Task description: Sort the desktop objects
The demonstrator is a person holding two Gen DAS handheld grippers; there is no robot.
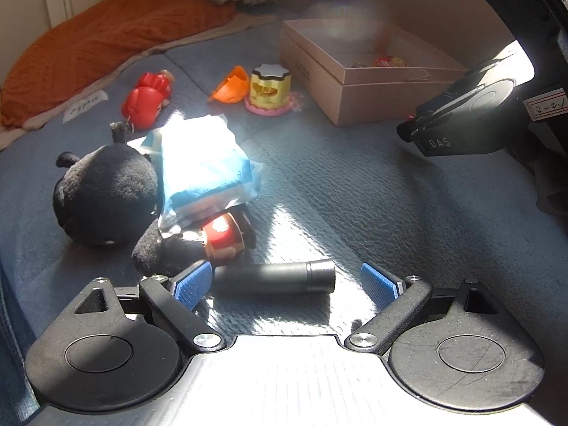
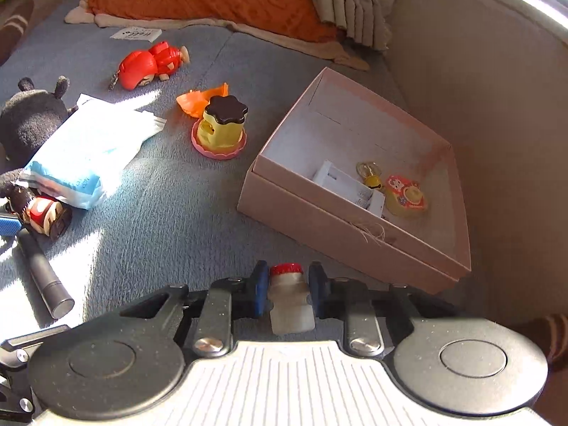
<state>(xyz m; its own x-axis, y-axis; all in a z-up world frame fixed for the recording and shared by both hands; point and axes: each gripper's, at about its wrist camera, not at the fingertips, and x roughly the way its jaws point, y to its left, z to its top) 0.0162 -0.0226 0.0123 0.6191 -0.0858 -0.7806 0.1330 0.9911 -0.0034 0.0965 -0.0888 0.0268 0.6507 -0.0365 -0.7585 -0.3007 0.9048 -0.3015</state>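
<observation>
A black cylinder like a small torch (image 1: pixel 277 277) lies on the blue-grey mat between the blue pads of my left gripper (image 1: pixel 284 269). That gripper is open; its left pad (image 1: pixel 193 284) sits by the cylinder's end and the right pad is apart from it. My right gripper (image 2: pixel 288 273) is shut on a small whitish bottle with a red cap (image 2: pixel 289 305), held upright just in front of the pink cardboard box (image 2: pixel 319 220). The box is open and holds a white item (image 2: pixel 351 184), a yellow bell keyring (image 2: pixel 371 177) and a flat charm (image 2: pixel 406 195).
On the mat lie a black plush (image 1: pixel 103 198), a blue-white tissue pack (image 1: pixel 206 170), a small red-and-white figure (image 1: pixel 223 236), a red figurine (image 1: pixel 147 99), an orange shell (image 1: pixel 230 85) and a yellow pudding toy (image 1: pixel 269 88). An orange cushion (image 1: pixel 106 35) borders the far side.
</observation>
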